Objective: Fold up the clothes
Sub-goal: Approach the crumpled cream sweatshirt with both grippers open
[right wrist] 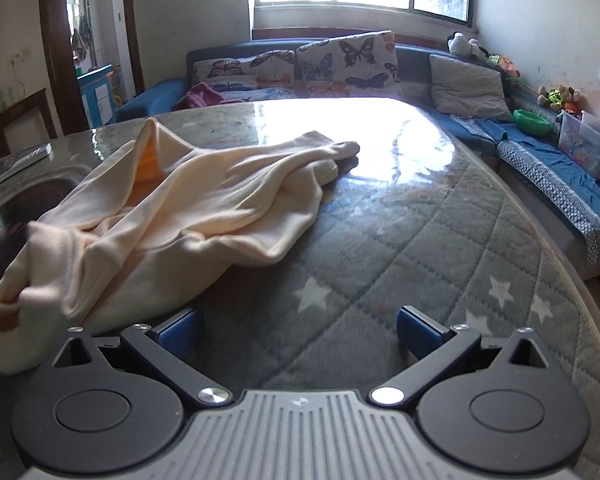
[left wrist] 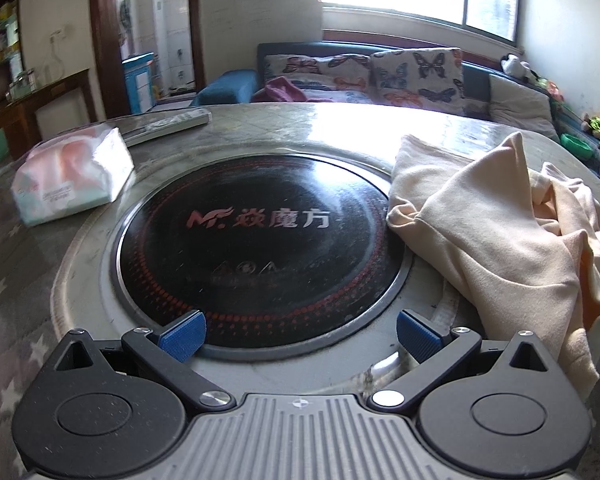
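**Cream garment lies rumpled between 2 spread grippers**

Though it lies on the table, the cream garment [right wrist: 188, 200] is a loose heap, unfolded, ahead and left of the right gripper [right wrist: 300, 334] and to the right of the left gripper [left wrist: 300, 334]. Both grippers are spread wide, holding nothing. Spreading it flat looks needed. Soft, fleecy cloth; beneath it a glossy quilted table cover [right wrist: 420, 240] and a smooth black round hob [left wrist: 252, 248].

We see both views low over the desk [left wrist: 260, 120], facing the far sofa [right wrist: 340, 60]; they share the cream garment [left wrist: 500, 216], right in one, left in the other.
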`<state>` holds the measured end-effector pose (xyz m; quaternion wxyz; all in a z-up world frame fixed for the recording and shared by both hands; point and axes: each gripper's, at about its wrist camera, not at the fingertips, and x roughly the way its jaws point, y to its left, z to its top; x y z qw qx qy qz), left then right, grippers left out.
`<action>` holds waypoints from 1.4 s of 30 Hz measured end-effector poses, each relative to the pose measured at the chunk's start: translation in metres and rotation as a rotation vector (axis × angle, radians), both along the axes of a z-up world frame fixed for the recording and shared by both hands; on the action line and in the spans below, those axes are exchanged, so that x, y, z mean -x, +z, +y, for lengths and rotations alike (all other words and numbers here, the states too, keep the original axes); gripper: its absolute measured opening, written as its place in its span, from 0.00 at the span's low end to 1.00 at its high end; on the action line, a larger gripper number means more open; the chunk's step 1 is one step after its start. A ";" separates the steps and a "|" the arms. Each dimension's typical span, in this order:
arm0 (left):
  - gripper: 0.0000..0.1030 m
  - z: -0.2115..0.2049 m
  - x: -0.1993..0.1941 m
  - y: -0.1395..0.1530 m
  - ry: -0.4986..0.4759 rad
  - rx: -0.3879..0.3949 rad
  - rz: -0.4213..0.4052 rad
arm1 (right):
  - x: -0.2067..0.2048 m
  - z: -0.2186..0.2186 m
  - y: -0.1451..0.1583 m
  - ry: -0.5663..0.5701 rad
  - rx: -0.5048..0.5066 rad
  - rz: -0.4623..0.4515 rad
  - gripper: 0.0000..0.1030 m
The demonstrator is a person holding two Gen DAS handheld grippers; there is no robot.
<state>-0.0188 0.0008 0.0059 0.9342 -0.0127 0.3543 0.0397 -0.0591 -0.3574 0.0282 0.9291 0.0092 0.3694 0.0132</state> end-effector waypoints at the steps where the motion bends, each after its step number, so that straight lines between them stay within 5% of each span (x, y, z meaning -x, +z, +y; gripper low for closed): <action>1: 1.00 0.001 0.002 0.001 0.002 0.007 0.005 | 0.003 0.001 0.001 0.002 -0.004 0.005 1.00; 18: 1.00 -0.031 0.046 0.014 -0.023 0.001 0.071 | 0.047 0.025 0.018 0.087 -0.020 0.029 1.00; 42: 1.00 -0.061 0.120 0.042 -0.058 -0.071 -0.015 | 0.114 0.051 0.031 0.155 0.005 -0.002 1.00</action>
